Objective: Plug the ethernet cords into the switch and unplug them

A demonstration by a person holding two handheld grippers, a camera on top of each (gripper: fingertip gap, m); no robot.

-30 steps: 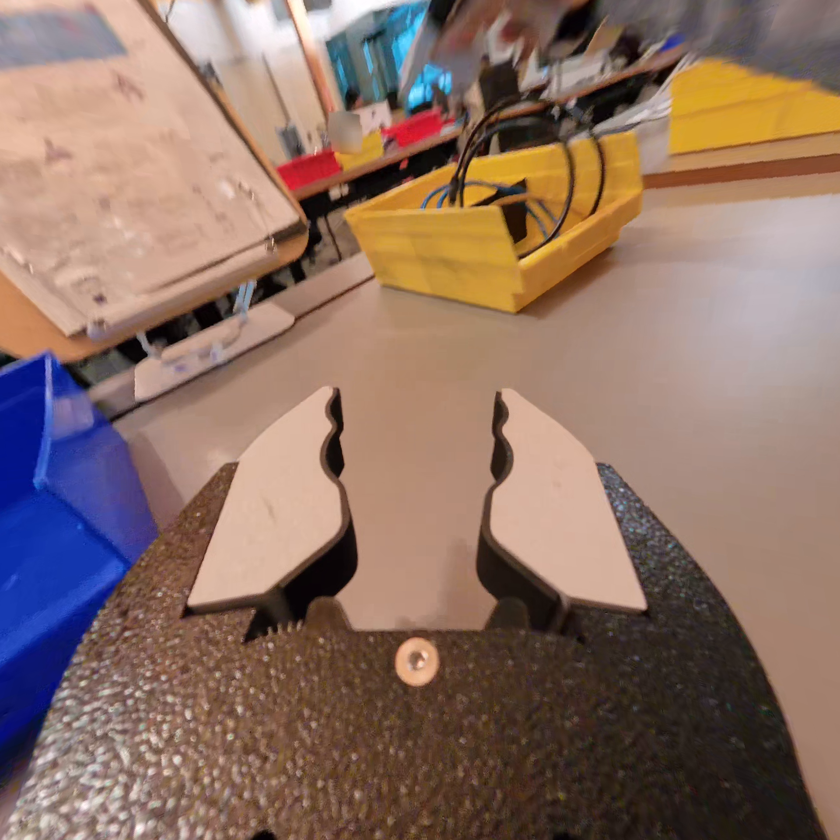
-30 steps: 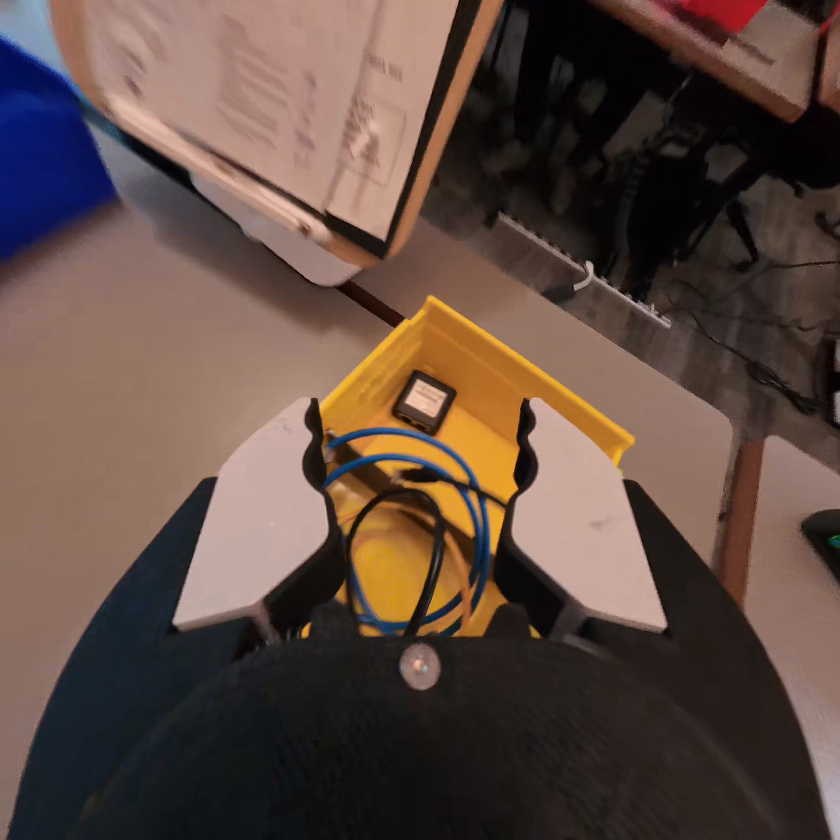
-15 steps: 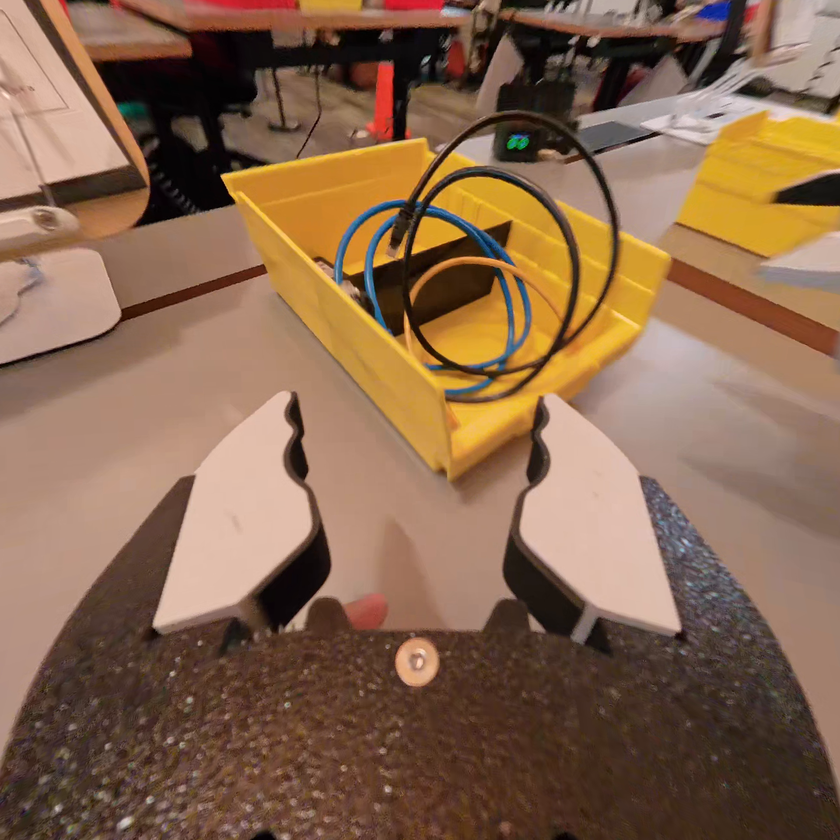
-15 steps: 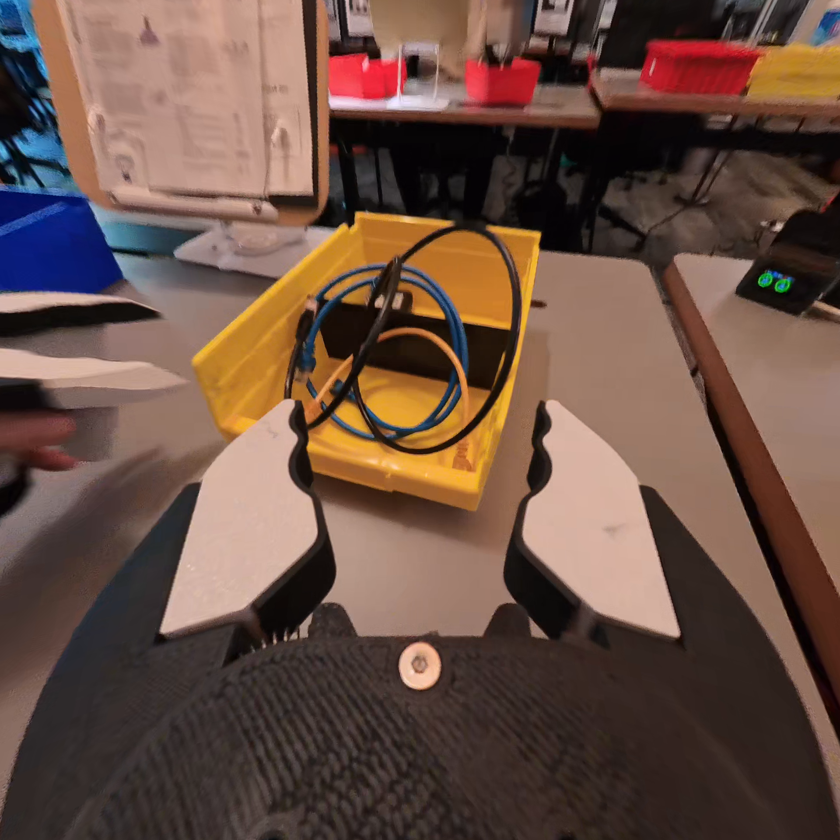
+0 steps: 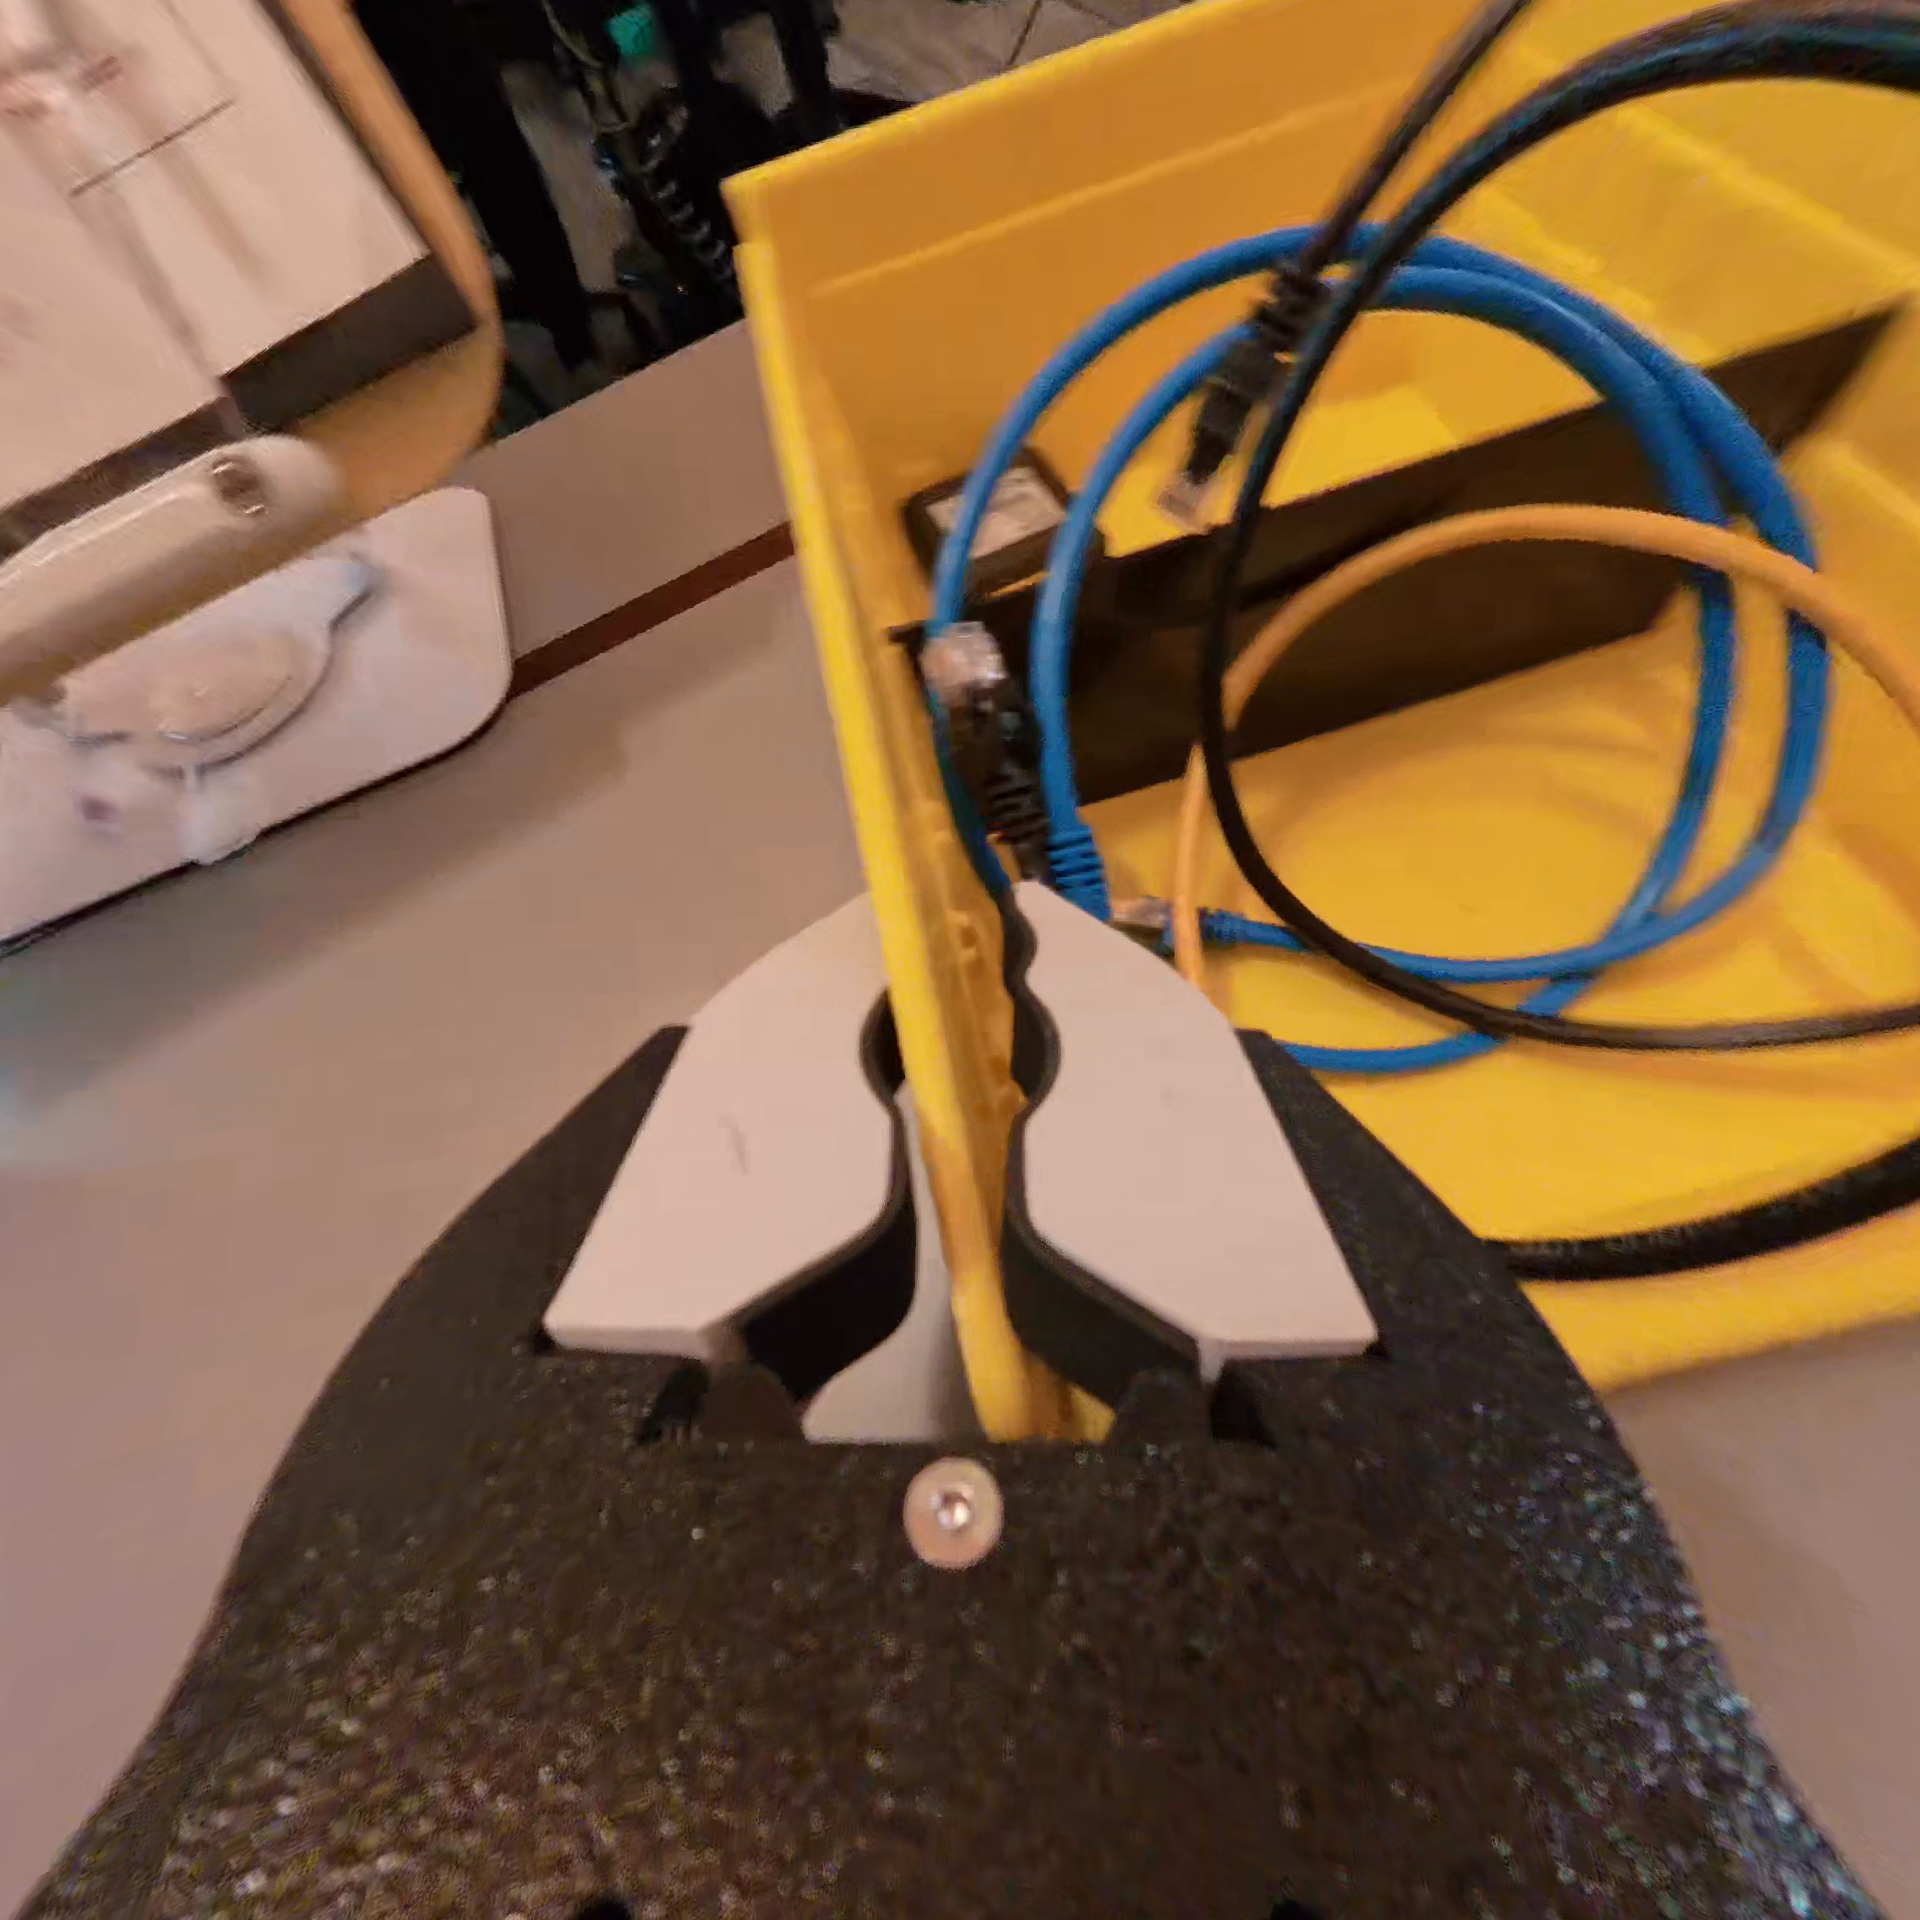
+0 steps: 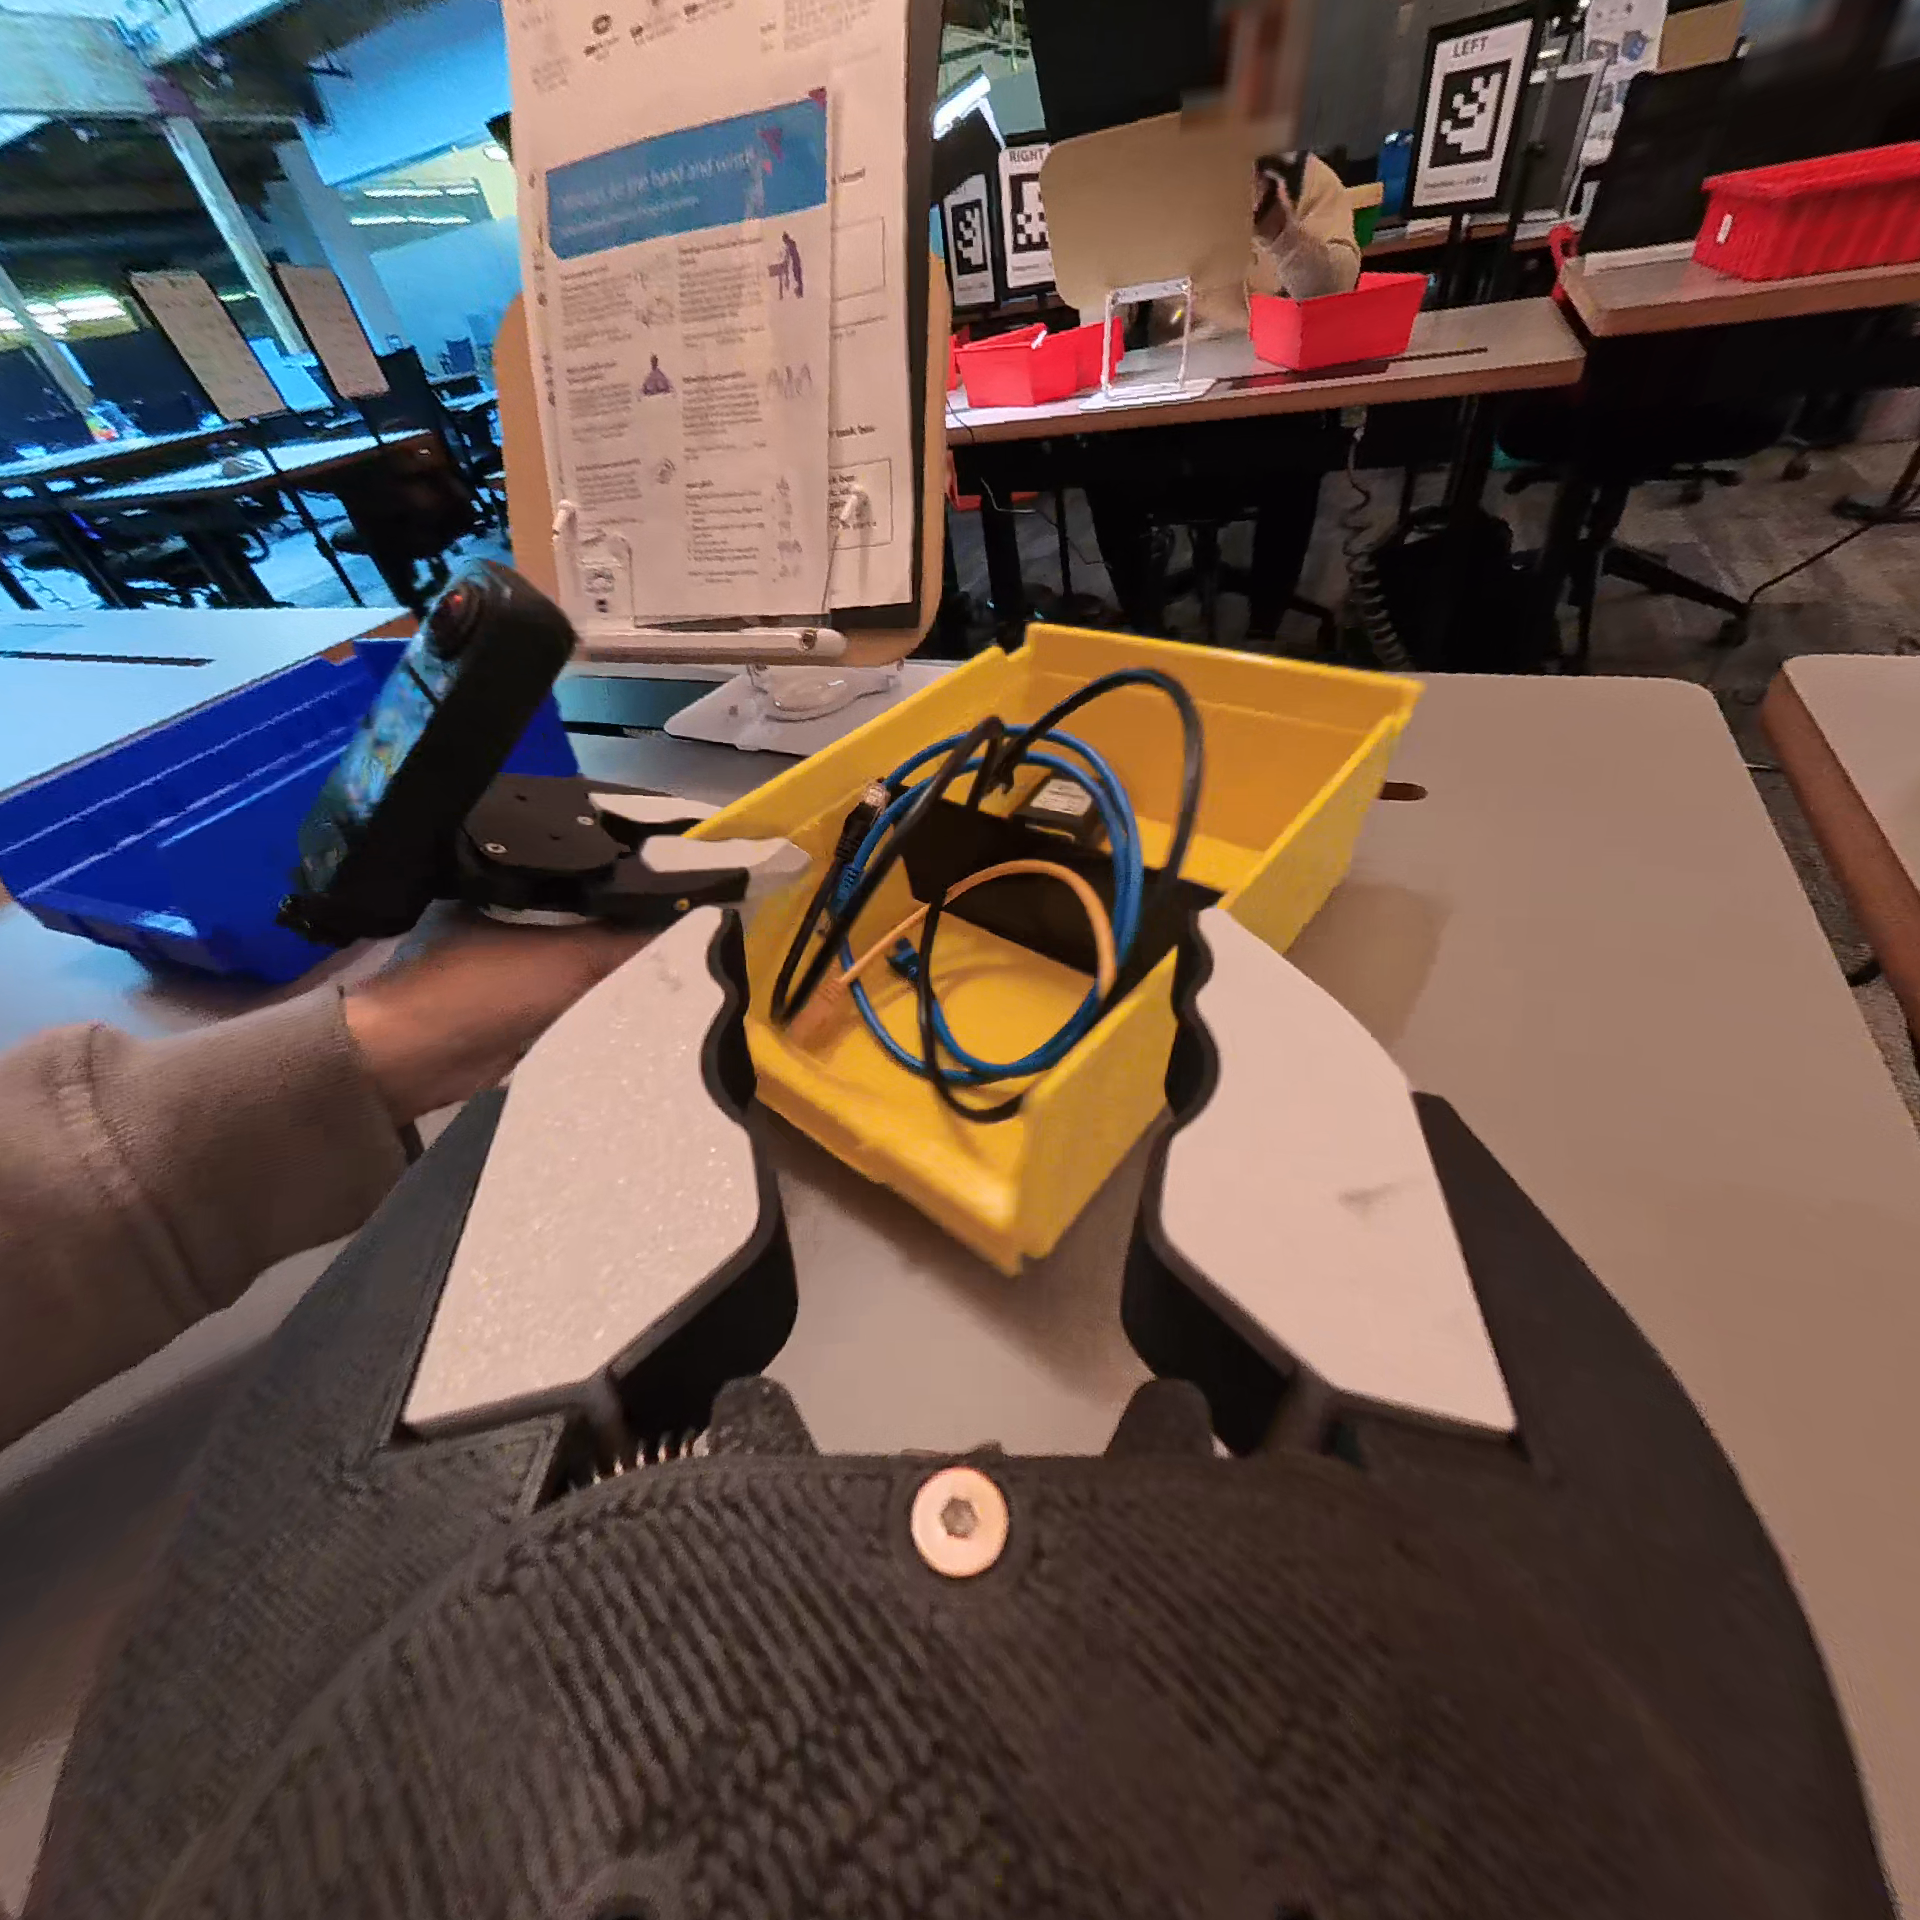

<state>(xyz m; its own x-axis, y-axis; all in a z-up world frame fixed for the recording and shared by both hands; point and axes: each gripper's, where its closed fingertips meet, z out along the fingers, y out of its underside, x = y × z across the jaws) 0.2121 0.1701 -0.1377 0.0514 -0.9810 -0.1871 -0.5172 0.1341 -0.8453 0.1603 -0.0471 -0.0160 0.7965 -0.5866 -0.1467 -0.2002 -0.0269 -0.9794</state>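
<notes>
A yellow bin (image 5: 1039, 208) on the grey table holds coiled blue (image 5: 1720, 499), black (image 5: 1218, 727) and orange (image 5: 1455, 530) ethernet cords, a long black switch (image 5: 1455, 623) and a small black adapter (image 5: 997, 509). My left gripper (image 5: 951, 935) is shut on the bin's left side wall, with a black cord lying against its inner finger. In the right wrist view the bin (image 6: 1330, 748), the cords (image 6: 1122, 831) and the switch (image 6: 997, 883) show, with the left gripper (image 6: 727, 862) at the bin's left wall. My right gripper (image 6: 956, 935) is open and empty, just short of the bin's near corner.
A blue bin (image 6: 156, 831) sits at the left. A clipboard stand with papers (image 6: 717, 364) stands behind the bin, and its white base (image 5: 260, 675) rests on the table. Red bins (image 6: 1330, 322) sit on far tables. The table edge (image 6: 1756, 727) runs along the right. Some 25 cm of space lies between my two pairs of fingers.
My left gripper has moved forward to the yellow bin and shut on its left side wall. My right gripper stays open, still facing the bin from the front.
</notes>
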